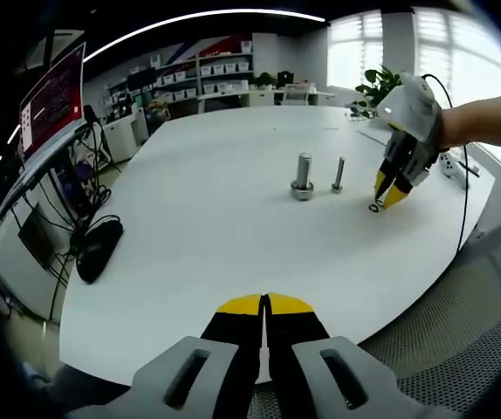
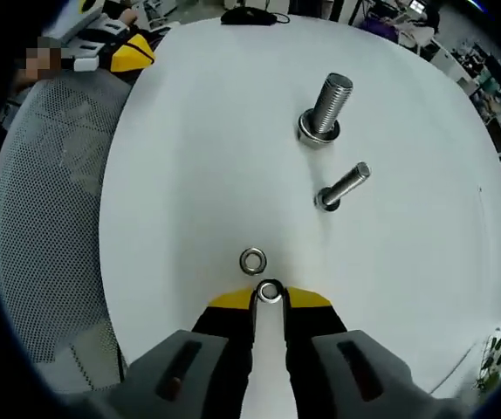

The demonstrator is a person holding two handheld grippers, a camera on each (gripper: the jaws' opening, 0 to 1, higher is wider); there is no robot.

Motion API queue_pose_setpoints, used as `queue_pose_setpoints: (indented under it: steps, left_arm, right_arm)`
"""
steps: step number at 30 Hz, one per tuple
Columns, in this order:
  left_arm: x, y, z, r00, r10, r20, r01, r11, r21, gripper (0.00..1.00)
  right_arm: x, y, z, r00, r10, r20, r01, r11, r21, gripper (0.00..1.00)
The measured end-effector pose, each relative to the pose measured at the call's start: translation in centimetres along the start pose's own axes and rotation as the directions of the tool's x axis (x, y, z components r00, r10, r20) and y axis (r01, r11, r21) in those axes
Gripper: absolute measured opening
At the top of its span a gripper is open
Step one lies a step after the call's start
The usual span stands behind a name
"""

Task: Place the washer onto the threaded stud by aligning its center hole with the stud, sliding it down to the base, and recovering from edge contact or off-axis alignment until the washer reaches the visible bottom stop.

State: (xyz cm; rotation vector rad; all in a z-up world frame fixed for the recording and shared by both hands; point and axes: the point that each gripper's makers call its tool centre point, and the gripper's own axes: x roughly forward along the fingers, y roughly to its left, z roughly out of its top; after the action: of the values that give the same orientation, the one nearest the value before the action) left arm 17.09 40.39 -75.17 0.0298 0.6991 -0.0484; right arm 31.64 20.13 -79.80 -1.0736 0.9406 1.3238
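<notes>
On the white table [image 2: 189, 175] stands a thick threaded stud [image 2: 327, 105] with a washer around its base, and beside it a thinner stud [image 2: 345, 185]. My right gripper [image 2: 270, 298] is shut on a small washer [image 2: 270, 291] held at its yellow tips. A second washer [image 2: 251, 261] lies flat on the table just ahead of them. In the left gripper view the right gripper [image 1: 388, 194] hovers to the right of the thin stud [image 1: 338, 174] and the thick stud [image 1: 303, 177], with a washer [image 1: 374, 207] under its tips. My left gripper [image 1: 265, 303] is shut with nothing in it, near the table's edge.
A grey mesh chair [image 2: 50, 218] sits against the table's edge, also in the left gripper view [image 1: 469, 323]. A black cable [image 1: 465, 196] runs across the table's right side. Shelves and desks line the far wall [image 1: 207, 74].
</notes>
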Motion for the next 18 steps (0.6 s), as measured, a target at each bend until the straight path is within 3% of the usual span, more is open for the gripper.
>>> queue_pose_setpoints:
  steps: [12, 18]
  left_arm:
    - [0.0, 0.0, 0.0, 1.0, 0.001, -0.003, -0.001, 1.0, 0.001, 0.0]
    - [0.1, 0.0, -0.1, 1.0, 0.001, -0.006, -0.001, 1.0, 0.002, 0.0]
  right_arm:
    - [-1.9, 0.0, 1.9, 0.996, -0.016, 0.093, 0.007, 0.995, 0.102, 0.14]
    - [-3.0, -1.0, 3.5, 0.988, -0.053, 0.148, 0.03, 0.987, 0.158, 0.14]
